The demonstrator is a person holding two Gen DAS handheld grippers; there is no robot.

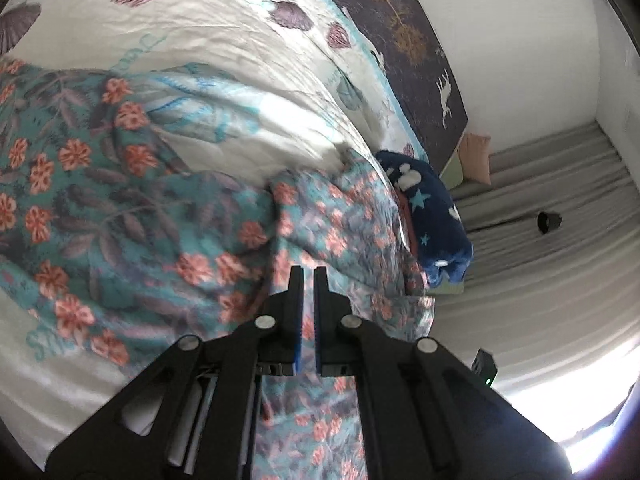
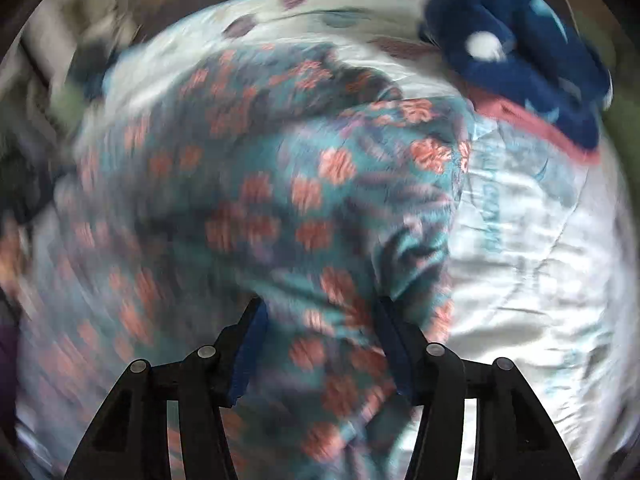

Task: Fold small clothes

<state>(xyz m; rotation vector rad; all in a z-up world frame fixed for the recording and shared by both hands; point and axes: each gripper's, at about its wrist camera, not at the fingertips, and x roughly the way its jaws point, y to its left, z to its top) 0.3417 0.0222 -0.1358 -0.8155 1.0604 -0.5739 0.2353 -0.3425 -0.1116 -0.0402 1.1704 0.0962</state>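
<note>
A teal garment with orange flowers (image 1: 140,208) lies spread and rumpled on the white printed bedsheet (image 1: 200,40). My left gripper (image 1: 308,274) is shut on a fold of this garment, and the cloth shows in the thin gap between its blue pads and hangs below the jaws. The right wrist view is blurred by motion. There the same floral garment (image 2: 280,184) fills the middle, and my right gripper (image 2: 320,304) points down over it with jaws wide apart, open. The pads press on nothing that I can see.
A folded navy fleece with stars (image 1: 432,216) (image 2: 520,52) rests on a pink item (image 2: 520,120) at the bed's edge. A dark cover with deer prints (image 1: 420,40) borders the bed. Beyond hang grey curtains (image 1: 540,184) beside a white wall.
</note>
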